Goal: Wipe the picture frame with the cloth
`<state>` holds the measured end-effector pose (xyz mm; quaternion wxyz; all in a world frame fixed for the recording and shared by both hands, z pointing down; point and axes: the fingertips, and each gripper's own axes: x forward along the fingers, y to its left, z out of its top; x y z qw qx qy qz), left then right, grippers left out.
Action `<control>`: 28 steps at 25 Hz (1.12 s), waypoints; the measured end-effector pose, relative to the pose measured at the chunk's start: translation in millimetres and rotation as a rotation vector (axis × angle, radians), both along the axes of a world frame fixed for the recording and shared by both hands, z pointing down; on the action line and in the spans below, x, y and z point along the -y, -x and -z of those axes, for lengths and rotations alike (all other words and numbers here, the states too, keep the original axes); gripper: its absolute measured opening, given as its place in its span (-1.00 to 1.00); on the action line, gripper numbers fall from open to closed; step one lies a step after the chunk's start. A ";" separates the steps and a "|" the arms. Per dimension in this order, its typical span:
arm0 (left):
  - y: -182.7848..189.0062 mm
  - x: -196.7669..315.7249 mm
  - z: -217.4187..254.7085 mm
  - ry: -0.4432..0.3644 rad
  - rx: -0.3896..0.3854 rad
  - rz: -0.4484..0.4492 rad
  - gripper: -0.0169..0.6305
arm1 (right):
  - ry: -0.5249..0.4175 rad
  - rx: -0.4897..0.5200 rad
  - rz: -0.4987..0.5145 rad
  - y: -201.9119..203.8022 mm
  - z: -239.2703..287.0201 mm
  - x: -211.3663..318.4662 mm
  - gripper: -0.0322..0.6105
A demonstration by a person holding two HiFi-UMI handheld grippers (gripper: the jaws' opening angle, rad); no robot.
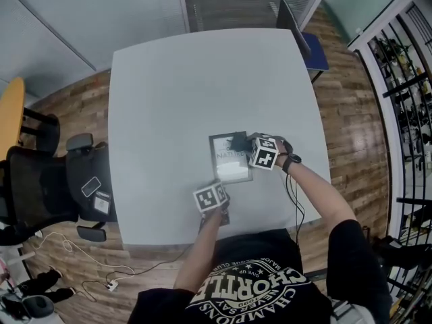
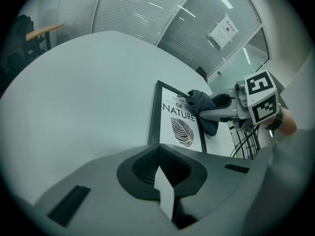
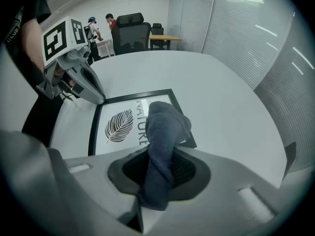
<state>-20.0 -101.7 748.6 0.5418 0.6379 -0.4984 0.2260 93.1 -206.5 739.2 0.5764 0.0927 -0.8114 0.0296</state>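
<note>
Black frame (image 3: 118,127) lying flat, dark cloth (image 3: 165,132) atop

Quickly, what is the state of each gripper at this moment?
Left gripper: shut, nothing between its jaws.
Right gripper: shut on the cloth, which lies against the picture frame.

Frame (image 2: 179,119), lower centre-right of the left gripper view: print reads "OF NATURE" over a leaf drawing. The smaller line above it is partly under the cloth (image 2: 201,102) and can't be read. In the right gripper view only "NATURE" shows, sideways. Shirt (image 1: 250,289), bottom of the head view: "CHORTLE" and "CHAMPIONS", upside down. Sleeve (image 3: 17,21), upper left of the right gripper view: "CLUB". Wall paper (image 2: 224,29): too small to read.
</note>
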 end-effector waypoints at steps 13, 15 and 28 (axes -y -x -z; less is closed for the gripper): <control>-1.4 -0.8 -0.2 -0.004 -0.015 -0.003 -0.95 | 0.033 0.158 0.122 104.6 27.3 -16.2 -0.64; -1.6 -0.9 -1.0 -0.005 -0.018 -0.001 -0.95 | 0.032 0.161 0.150 116.9 21.9 -20.3 -0.64; 0.8 -0.1 0.8 -0.008 -0.023 0.011 -0.95 | 0.050 0.068 0.172 76.5 -2.9 -30.9 -0.64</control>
